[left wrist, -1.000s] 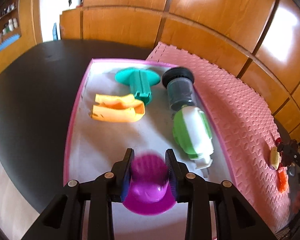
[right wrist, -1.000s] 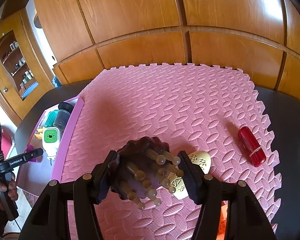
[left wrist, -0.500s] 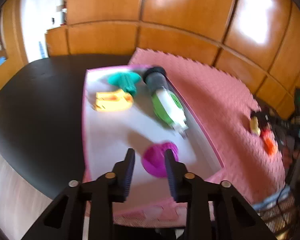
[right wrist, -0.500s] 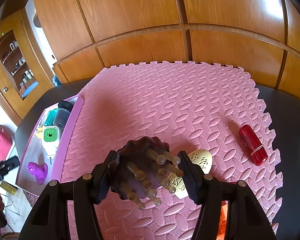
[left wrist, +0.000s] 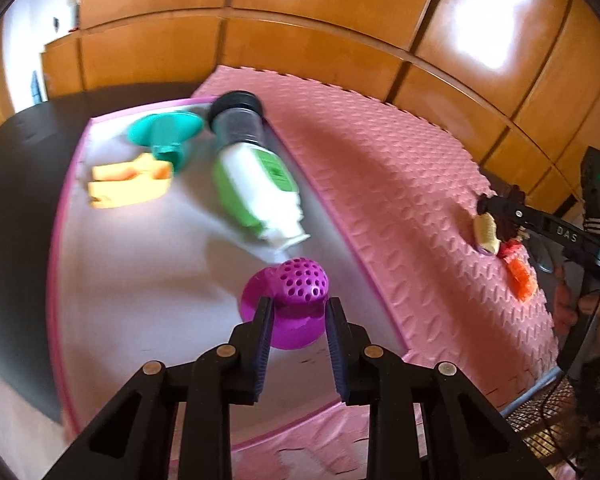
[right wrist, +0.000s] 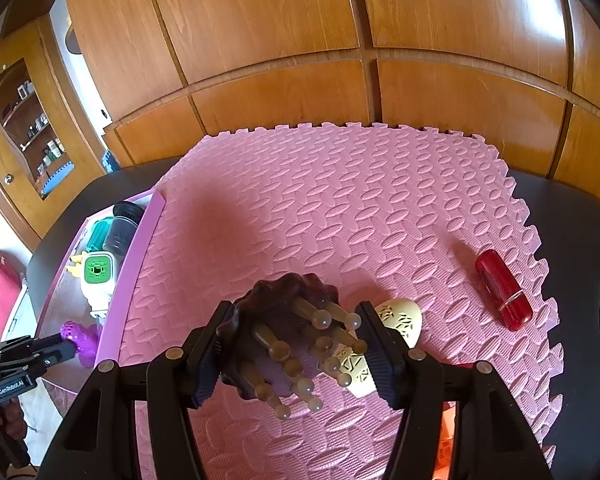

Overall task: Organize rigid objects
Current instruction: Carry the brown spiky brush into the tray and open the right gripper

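A purple toy with a perforated dome (left wrist: 302, 280) is pinched at its narrow neck between the very tips of my left gripper (left wrist: 299, 306), just over the floor of the pink-rimmed tray (left wrist: 56, 240). The toy looks sharp while the tray behind it is blurred. From the right wrist view the same toy (right wrist: 74, 330) is near the tray's right wall (right wrist: 140, 248). My right gripper (right wrist: 294, 308) is shut on a dark brown massage brush (right wrist: 288, 320) with beige prongs, above the pink foam mat (right wrist: 340, 200).
The tray also holds a teal piece (left wrist: 164, 132), a yellow-orange piece (left wrist: 128, 184), a dark-capped jar (left wrist: 238, 120) and a green-and-white bottle (left wrist: 256, 192). On the mat lie a cream patterned oval (right wrist: 400, 320), a red cylinder (right wrist: 502, 296) and an orange item (right wrist: 446, 440). Wooden panels stand behind the black table.
The purple toy sat deep between the left pads; now only the fingertips hold its neck. The left view has swung across the tray. The right gripper and brush have not moved.
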`<state>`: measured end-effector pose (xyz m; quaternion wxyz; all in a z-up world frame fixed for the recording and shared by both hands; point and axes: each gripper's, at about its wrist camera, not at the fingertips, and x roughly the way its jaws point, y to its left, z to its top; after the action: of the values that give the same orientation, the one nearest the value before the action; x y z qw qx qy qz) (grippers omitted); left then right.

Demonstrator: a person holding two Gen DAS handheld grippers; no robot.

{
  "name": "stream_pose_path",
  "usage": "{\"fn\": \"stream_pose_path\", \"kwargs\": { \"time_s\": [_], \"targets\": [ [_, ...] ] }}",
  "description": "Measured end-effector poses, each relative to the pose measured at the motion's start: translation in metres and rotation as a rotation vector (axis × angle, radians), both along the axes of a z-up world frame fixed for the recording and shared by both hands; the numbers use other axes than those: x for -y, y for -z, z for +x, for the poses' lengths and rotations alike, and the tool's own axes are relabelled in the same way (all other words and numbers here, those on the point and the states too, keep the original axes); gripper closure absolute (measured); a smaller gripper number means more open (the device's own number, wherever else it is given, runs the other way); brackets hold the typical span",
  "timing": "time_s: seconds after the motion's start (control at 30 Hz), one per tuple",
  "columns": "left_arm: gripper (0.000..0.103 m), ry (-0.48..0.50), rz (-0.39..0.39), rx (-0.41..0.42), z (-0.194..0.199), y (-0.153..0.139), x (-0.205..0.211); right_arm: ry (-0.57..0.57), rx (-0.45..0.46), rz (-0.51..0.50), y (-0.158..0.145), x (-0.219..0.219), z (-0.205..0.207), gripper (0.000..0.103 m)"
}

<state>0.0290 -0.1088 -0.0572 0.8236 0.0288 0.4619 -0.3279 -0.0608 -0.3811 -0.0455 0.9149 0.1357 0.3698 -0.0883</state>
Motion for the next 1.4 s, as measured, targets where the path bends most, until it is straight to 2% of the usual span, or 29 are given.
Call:
{"fn": "stream_pose_path", "kwargs": {
  "time_s": [0.1, 0.2, 0.3, 0.43, 0.5, 0.57, 0.73, 0.9, 1.2, 1.4],
  "targets": [
    [0.07, 0.007, -0.021, 0.004, -0.005, -0.003, 0.001, -0.004, -0.001, -0.004, 0.001, -0.001, 0.001, 0.041],
    [0.063, -0.029, -0.046, 0.02, -0.006, -0.012, -0.014, -0.013, -0.009, -0.008, 0.003, -0.004, 0.003, 0.041],
    [0.061, -0.1, -0.073, 0.049, -0.006, -0.024, -0.04, -0.041, -0.003, -0.012, -0.002, -0.014, 0.006, 0.041],
    [0.057, -0.248, -0.043, 0.112, -0.005, -0.034, -0.074, -0.107, 0.023, 0.004, -0.014, -0.039, 0.014, 0.041],
    [0.055, -0.342, 0.002, 0.146, -0.003, -0.037, -0.091, -0.166, 0.048, 0.033, -0.023, -0.062, 0.025, 0.041],
    [0.054, -0.393, 0.016, 0.16, -0.002, -0.038, -0.105, -0.234, 0.06, 0.045, -0.03, -0.088, 0.036, 0.041],
    [0.052, -0.459, 0.03, 0.185, -0.005, -0.037, -0.127, -0.438, 0.062, 0.035, -0.038, -0.171, 0.07, 0.041],
    [0.05, -0.498, 0.011, 0.164, -0.007, -0.029, -0.143, -0.566, -0.017, 0.026, -0.017, -0.239, 0.112, 0.041],
    [0.05, -0.519, -0.006, 0.144, -0.005, -0.021, -0.155, -0.585, -0.126, -0.075, 0.023, -0.276, 0.158, 0.041],
    [0.048, -0.521, -0.004, 0.128, -0.003, -0.018, -0.153, -0.536, -0.127, -0.161, 0.027, -0.271, 0.169, 0.041]
  ]
}}
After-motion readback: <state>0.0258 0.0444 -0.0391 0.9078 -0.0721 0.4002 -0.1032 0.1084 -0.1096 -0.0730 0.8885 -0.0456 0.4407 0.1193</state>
